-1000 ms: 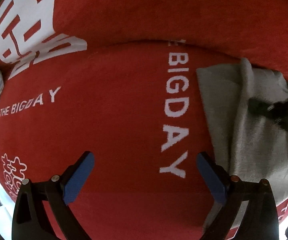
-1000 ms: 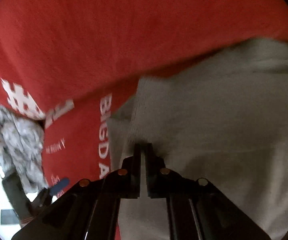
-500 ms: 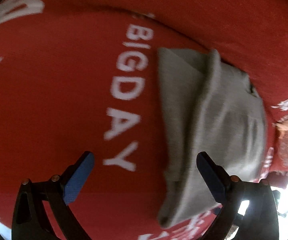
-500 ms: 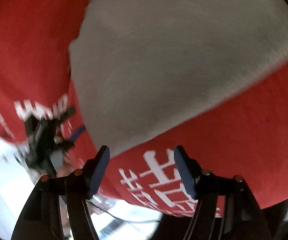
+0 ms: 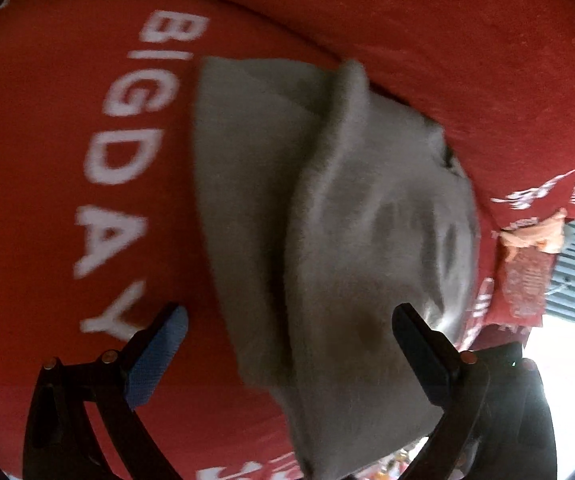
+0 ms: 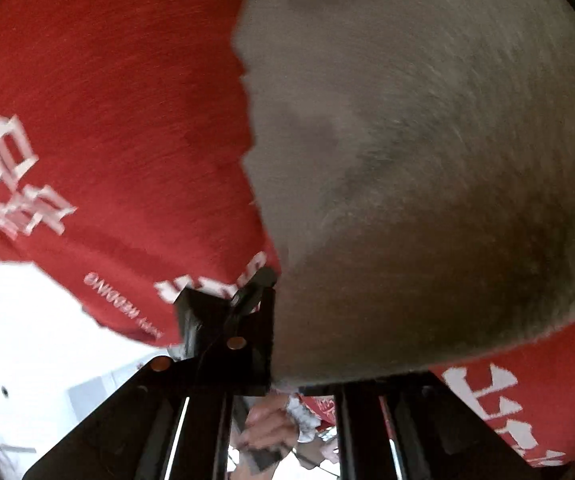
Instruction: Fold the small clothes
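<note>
A grey knit garment (image 5: pixel 327 208) lies folded on a red blanket (image 5: pixel 47 160) printed with white "BIG DAY" letters. My left gripper (image 5: pixel 291 340) hangs open just above the garment's near end, one blue pad over the blanket and the other finger over the grey cloth, gripping nothing. In the right wrist view the same garment (image 6: pixel 427 140) fills the upper right. My right gripper (image 6: pixel 271 292) sits at its near left corner, jaws closing tight with the cloth's edge between them. The grey fabric drapes over and hides the right finger.
The blanket's edge (image 6: pixel 127 320) drops off to a bright white floor at lower left. A person's hand (image 6: pixel 271 420) shows below the right gripper. A red tag with an orange scrap (image 5: pixel 527 276) lies at the blanket's right edge.
The left gripper tilted down and came over the garment's near end, staying open. The right gripper let go, swung round to the garment's corner, and shut on its edge.
</note>
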Available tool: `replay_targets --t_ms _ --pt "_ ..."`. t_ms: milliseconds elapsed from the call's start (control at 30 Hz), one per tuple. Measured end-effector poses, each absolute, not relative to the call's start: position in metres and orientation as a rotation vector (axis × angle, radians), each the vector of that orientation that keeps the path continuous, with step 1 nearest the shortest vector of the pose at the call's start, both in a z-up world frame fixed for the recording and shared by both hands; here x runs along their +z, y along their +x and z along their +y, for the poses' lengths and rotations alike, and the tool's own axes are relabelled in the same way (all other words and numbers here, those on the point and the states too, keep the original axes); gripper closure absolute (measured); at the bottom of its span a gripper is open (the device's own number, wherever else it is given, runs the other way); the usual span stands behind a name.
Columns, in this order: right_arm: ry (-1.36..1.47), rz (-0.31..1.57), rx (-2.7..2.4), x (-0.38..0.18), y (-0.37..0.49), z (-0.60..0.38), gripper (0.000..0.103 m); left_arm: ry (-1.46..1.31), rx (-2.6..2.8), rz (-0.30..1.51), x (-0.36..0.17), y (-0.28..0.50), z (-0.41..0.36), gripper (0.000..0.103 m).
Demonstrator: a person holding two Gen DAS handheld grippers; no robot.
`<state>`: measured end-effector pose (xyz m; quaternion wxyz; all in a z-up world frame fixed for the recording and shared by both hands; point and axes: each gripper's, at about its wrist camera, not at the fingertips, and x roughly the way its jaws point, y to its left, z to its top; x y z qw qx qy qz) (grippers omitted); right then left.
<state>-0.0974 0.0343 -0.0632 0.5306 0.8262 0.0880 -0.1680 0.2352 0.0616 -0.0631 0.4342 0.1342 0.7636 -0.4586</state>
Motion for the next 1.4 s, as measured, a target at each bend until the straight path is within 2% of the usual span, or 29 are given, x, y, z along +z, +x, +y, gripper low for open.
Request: replay_targets --t_ms 100,167,200,233,267,300,400,533,667,867,1033,1167,1267,1333,1400 --pt "1.937 0.223 -0.372 -0.051 -0.101 0.029 0.094 0.249 -1.203 1.955 -0.062 0.222 0.042 0.001" --pt "1.911 0.277 -0.365 -0.046 -0.105 0.026 0.094 0.298 -1.237 1.906 -0.052 0.204 0.027 0.002" --pt "1.892 0.334 -0.369 -0.044 -0.106 0.025 0.094 0.360 -1.245 1.855 -0.046 0.193 0.020 0.018" --pt "1.868 0.405 -0.370 -0.042 -0.103 0.025 0.094 0.408 -1.250 1.823 -0.045 0.188 0.016 0.039" --pt "1.845 0.482 -0.363 -0.039 -0.105 0.025 0.090 0.488 -1.251 1.792 -0.044 0.178 0.010 0.077" --pt "1.828 0.542 -0.357 -0.036 -0.103 0.027 0.090 0.528 -1.247 1.789 -0.045 0.172 0.006 0.082" --pt "1.757 0.680 -0.334 -0.021 -0.118 0.027 0.089 0.586 -1.229 1.727 -0.039 0.160 -0.001 0.082" --pt "1.630 0.629 -0.426 0.011 -0.156 0.006 0.089 0.558 -1.257 1.651 -0.010 0.146 -0.007 0.083" --pt "1.641 0.607 -0.525 0.000 -0.186 -0.027 0.089 0.584 -1.316 1.548 0.034 0.116 -0.025 0.083" --pt "1.679 0.584 -0.597 -0.013 -0.234 -0.054 0.089 0.779 -1.402 1.294 0.094 0.004 -0.083 0.083" --pt "1.740 0.499 -0.653 -0.024 -0.296 -0.062 0.089 1.017 -1.455 1.199 0.056 -0.104 -0.131 0.083" --pt "1.806 0.427 -0.643 -0.045 -0.331 -0.071 0.090 1.161 -1.411 1.168 0.019 -0.138 -0.132 0.082" --pt "1.849 0.394 -0.619 -0.058 -0.341 -0.076 0.089 1.186 -1.430 1.124 0.022 -0.146 -0.127 0.065" --pt "1.869 0.358 -0.584 -0.063 -0.344 -0.080 0.089 1.198 -1.458 1.072 0.036 -0.153 -0.122 0.045" --pt "1.879 0.340 -0.562 -0.066 -0.346 -0.084 0.087 1.199 -1.515 1.001 0.055 -0.167 -0.118 0.043"
